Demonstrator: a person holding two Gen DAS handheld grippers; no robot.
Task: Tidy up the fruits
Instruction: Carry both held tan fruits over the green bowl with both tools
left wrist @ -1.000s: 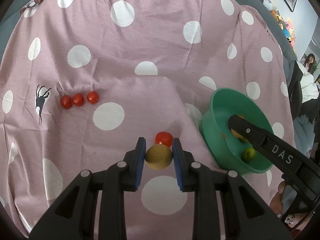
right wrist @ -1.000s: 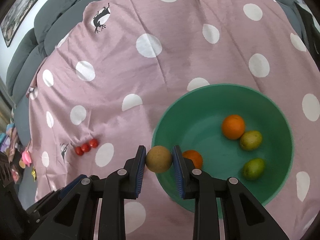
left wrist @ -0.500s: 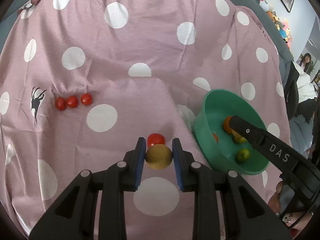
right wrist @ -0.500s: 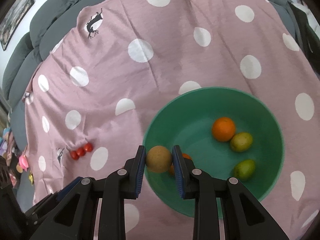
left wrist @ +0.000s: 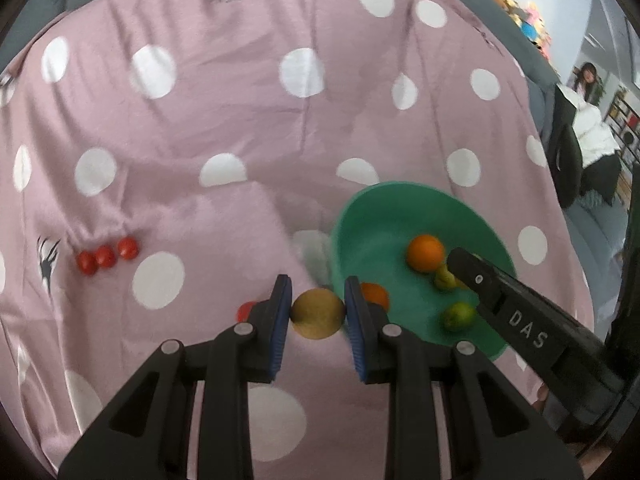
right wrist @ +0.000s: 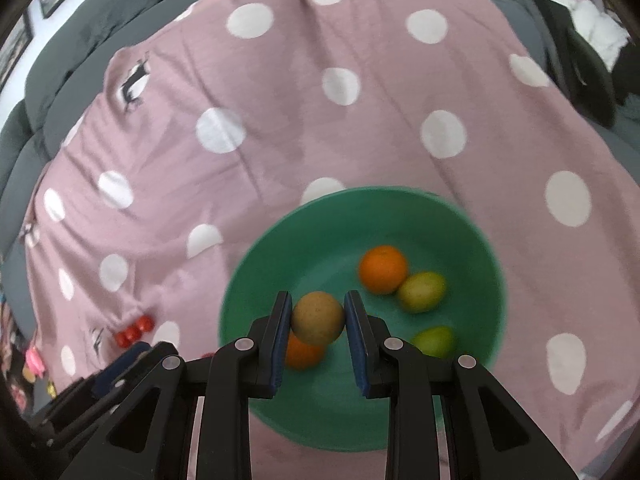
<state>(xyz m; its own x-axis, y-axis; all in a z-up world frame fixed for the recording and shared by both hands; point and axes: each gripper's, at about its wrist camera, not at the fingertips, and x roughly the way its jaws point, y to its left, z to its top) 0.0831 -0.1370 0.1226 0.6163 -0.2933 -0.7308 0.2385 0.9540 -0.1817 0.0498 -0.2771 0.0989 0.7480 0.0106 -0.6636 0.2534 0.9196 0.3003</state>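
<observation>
A round brown fruit [left wrist: 317, 313] sits clamped between the left gripper's [left wrist: 316, 314] blue pads, over the cloth [left wrist: 240, 128] just left of the green bowl [left wrist: 372, 216]. A second brown fruit [right wrist: 317, 318] is gripped by the right gripper [right wrist: 317, 320] over the bowl's near-left part, above an orange [right wrist: 302, 354]. Both are near-spherical, with no clear long axis.

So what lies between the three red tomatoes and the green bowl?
Left wrist view: mostly bare polka-dot cloth, plus one lone red tomato beside the left gripper.
</observation>
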